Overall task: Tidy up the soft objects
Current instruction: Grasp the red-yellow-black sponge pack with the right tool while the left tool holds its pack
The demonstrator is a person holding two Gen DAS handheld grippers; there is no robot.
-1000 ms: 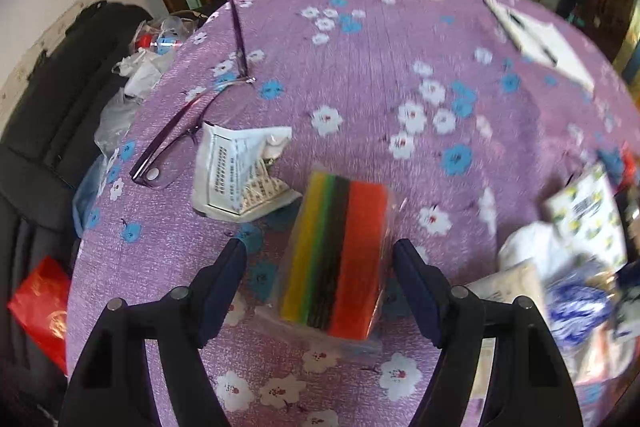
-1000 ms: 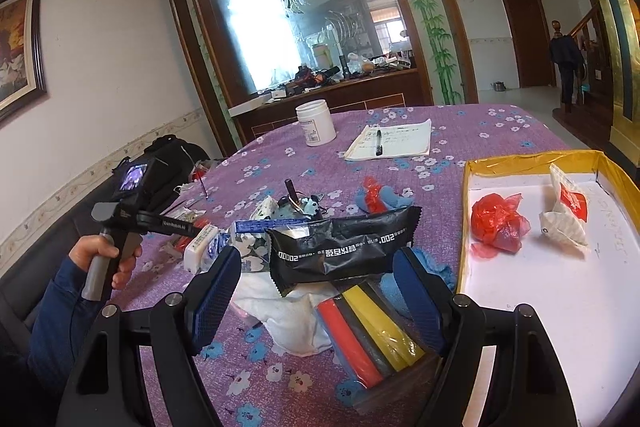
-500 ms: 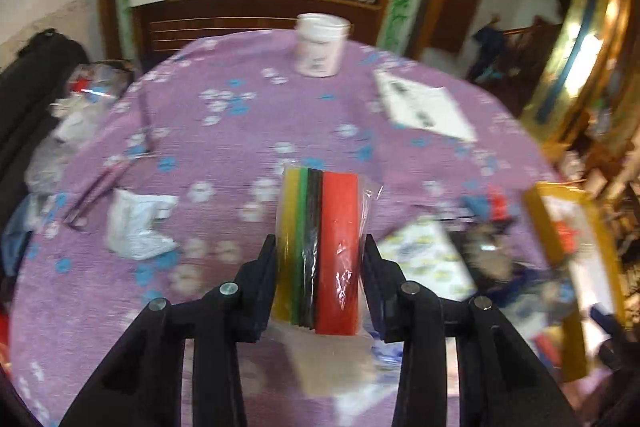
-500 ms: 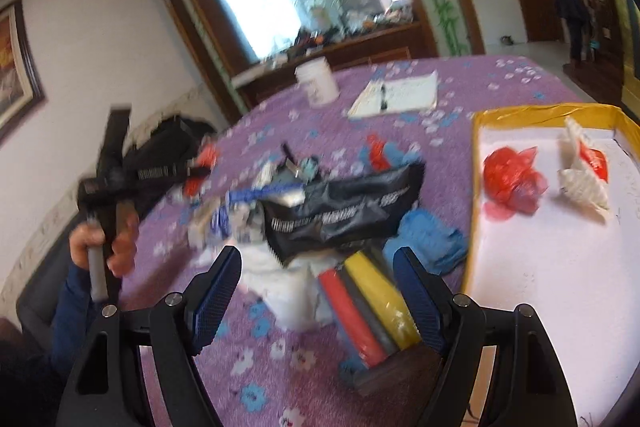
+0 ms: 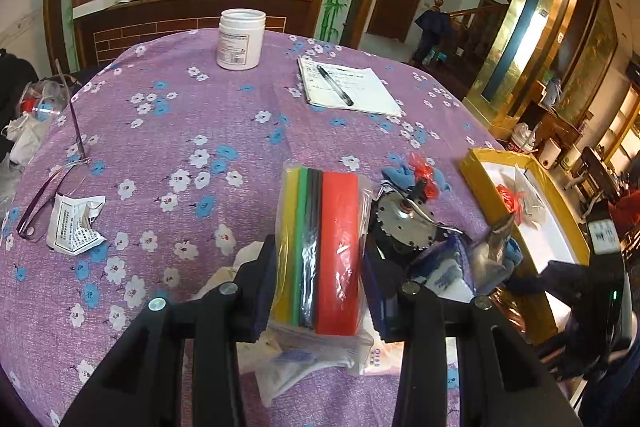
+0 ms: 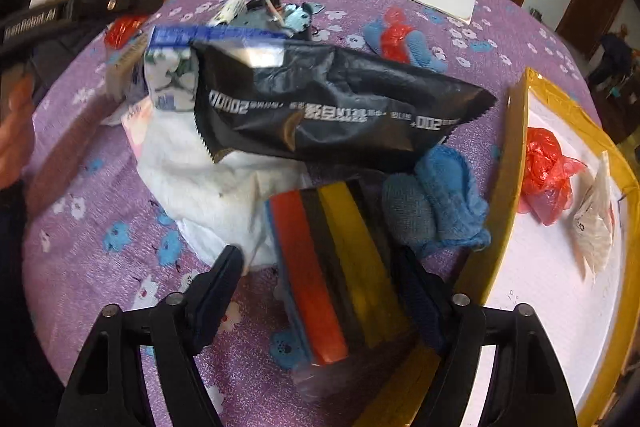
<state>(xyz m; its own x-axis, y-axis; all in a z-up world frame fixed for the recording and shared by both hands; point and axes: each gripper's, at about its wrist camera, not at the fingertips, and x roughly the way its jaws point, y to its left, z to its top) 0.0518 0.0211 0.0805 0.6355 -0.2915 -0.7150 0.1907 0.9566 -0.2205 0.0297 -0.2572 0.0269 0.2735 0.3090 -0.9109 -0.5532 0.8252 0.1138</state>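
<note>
Left gripper [image 5: 320,279] pinches a bagged striped sponge pack [image 5: 322,247] aloft, for carrying right to the yellow tray [image 5: 472,163]. Right gripper [image 6: 320,279], jaws closing, straddles a second pack [image 6: 332,267] on the tablecloth [image 6: 120,267], unpressed.

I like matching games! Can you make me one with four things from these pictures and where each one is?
Things:
1. white plastic jar
2. black pen
3. crumpled red plastic bag
4. bagged pack of striped colour sponges

Places:
A. lying in the yellow-rimmed white tray
B. lying on the white paper notepad
C. squeezed between the left gripper fingers
D. standing at the far edge of the purple flowered tablecloth

Pairs: 1-D, 2-B, 3-A, 4-C
</note>
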